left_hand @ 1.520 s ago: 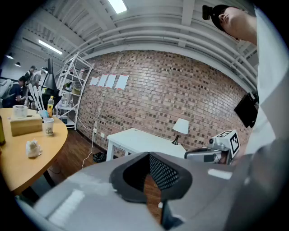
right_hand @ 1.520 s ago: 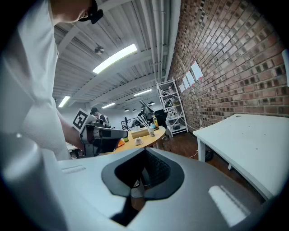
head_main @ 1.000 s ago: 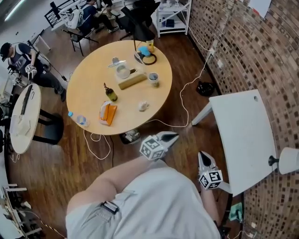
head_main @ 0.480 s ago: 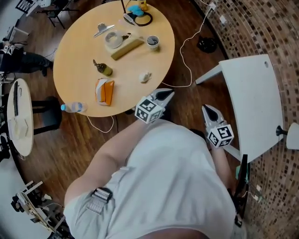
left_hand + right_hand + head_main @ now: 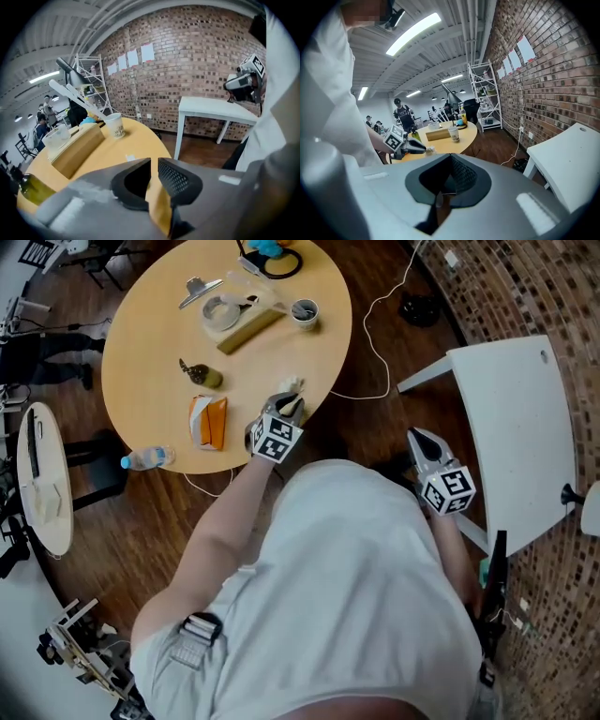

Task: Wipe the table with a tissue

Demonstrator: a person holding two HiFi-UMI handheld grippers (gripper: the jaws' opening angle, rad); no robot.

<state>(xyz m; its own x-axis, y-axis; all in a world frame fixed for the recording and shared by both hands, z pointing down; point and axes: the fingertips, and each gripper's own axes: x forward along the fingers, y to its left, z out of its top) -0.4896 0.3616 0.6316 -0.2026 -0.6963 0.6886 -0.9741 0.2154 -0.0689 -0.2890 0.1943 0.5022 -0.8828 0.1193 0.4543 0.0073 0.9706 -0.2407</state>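
A small crumpled white tissue (image 5: 292, 385) lies near the near edge of the round wooden table (image 5: 150, 352). My left gripper (image 5: 291, 402) hovers over that edge, its tips just short of the tissue and pointing down at it. Its jaws have just been opening; a narrow gap shows in the left gripper view (image 5: 153, 161) with nothing in it, and the tissue (image 5: 130, 158) sits beyond the tips. My right gripper (image 5: 415, 435) hangs over the floor between the table and a white side table (image 5: 520, 427), jaws shut and empty (image 5: 450, 157).
On the table are an orange packet (image 5: 208, 421), a water bottle (image 5: 145, 458) at the edge, a small dark bottle (image 5: 202, 376), a wooden box (image 5: 248, 329), a paper cup (image 5: 303, 310) and a clear bowl (image 5: 223, 310). A white cable (image 5: 375, 334) trails across the floor.
My left gripper has swung forward and down from beside the body to the table edge by the tissue, and its jaws have parted. The right gripper has shifted slightly.
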